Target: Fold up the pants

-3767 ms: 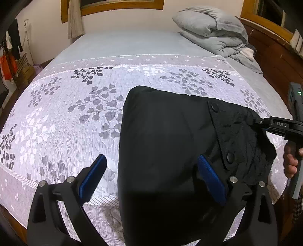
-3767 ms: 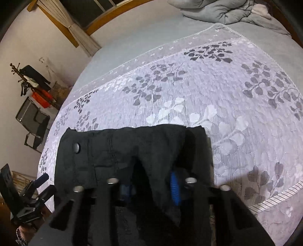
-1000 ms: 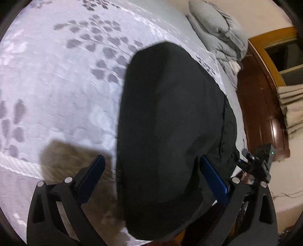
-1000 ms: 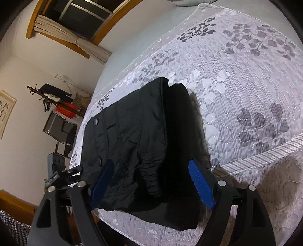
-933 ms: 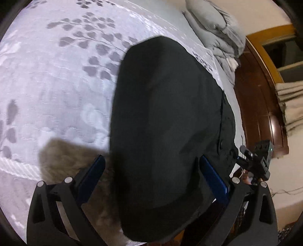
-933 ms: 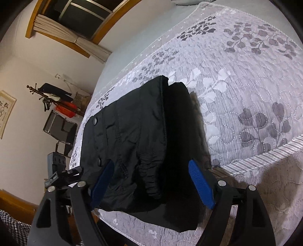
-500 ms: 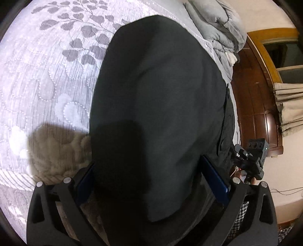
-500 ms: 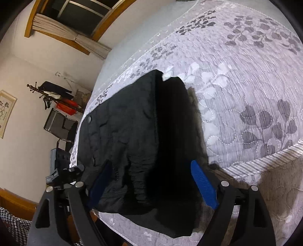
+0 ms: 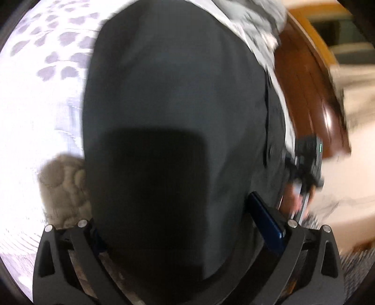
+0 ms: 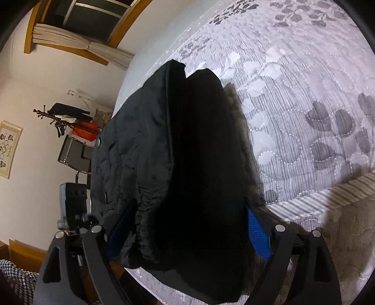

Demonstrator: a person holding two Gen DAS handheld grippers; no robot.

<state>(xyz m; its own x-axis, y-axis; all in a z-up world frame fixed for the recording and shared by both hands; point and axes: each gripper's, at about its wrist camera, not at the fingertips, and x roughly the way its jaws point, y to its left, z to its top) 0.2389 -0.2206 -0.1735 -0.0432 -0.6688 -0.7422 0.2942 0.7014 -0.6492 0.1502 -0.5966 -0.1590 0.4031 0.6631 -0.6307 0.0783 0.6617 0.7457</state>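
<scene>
Two grippers frame one folded stack of black pants [image 9: 173,122], which lies on the leaf-patterned bedspread [image 10: 304,98] near the bed's edge. In the left wrist view, the left gripper [image 9: 187,234] has its jaws spread wide, and the pants bundle sits between them: the blue pad of one finger [image 9: 267,225] shows just beside one flank of the fabric, while the opposite pad is mostly hidden behind the cloth. Neither pad visibly presses the fabric, though contact cannot be confirmed because the picture is blurred. In the right wrist view, the right gripper [image 10: 187,234] likewise stands with jaws wide apart, straddling the near end of the stack; its blue pads [image 10: 257,232] lie at either flank of the bundle. The stack shows a quilted upper layer with snap buttons [image 10: 98,142] and a smoother dark layer beside it. A grey duvet [image 9: 253,21] lies beyond the pants.
</scene>
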